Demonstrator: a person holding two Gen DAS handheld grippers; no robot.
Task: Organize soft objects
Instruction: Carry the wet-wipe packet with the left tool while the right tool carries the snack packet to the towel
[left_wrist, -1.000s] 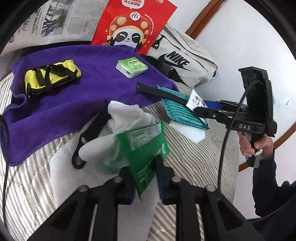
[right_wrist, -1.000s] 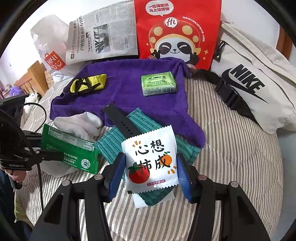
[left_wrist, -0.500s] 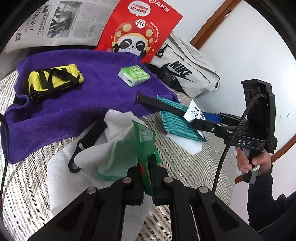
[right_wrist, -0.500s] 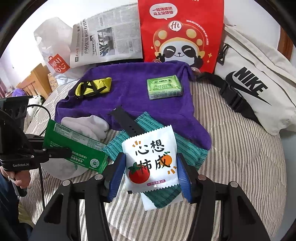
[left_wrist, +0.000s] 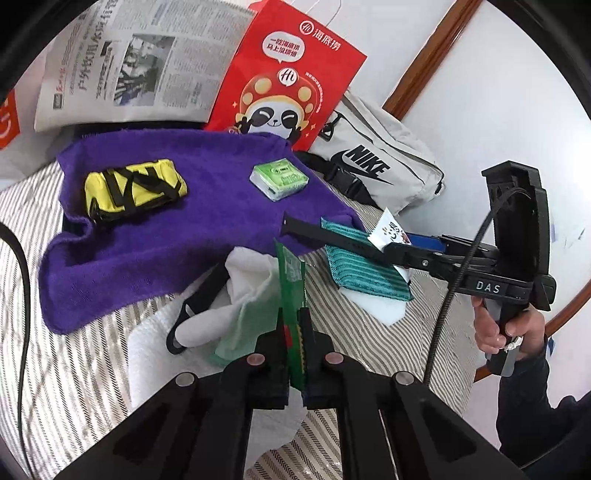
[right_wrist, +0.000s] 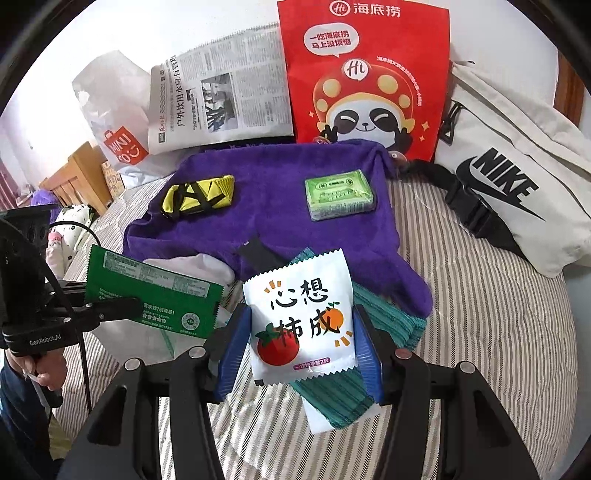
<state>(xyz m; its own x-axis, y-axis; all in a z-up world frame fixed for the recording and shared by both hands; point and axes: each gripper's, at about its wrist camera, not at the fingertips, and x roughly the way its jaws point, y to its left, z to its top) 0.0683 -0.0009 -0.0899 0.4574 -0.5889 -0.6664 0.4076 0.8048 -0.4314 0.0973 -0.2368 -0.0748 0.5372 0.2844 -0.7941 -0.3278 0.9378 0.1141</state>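
Observation:
My left gripper (left_wrist: 293, 325) is shut on a green packet (left_wrist: 291, 280), held edge-on above a white cloth (left_wrist: 247, 280). In the right wrist view that green packet (right_wrist: 147, 291) hangs flat at the left, clamped by the left gripper (right_wrist: 125, 306). My right gripper (right_wrist: 299, 332) is shut on a white packet with tomato print (right_wrist: 303, 317), its blue pads pressing both sides, above a teal striped cloth (right_wrist: 391, 325). On the purple towel (left_wrist: 147, 229) lie a yellow pouch (left_wrist: 133, 188) and a green tissue pack (left_wrist: 279, 179).
A black strap (left_wrist: 321, 236) lies across the towel's near edge. A red panda bag (right_wrist: 365, 74), a newspaper (right_wrist: 221, 99) and a white Nike bag (right_wrist: 509, 192) stand at the back. Striped bedding (right_wrist: 480, 332) lies underneath. A hand (left_wrist: 506, 328) holds the right gripper's handle.
The left jaws closed onto the green packet, which turned from flat to edge-on and rose slightly off the white cloth. The right gripper kept still with the white packet.

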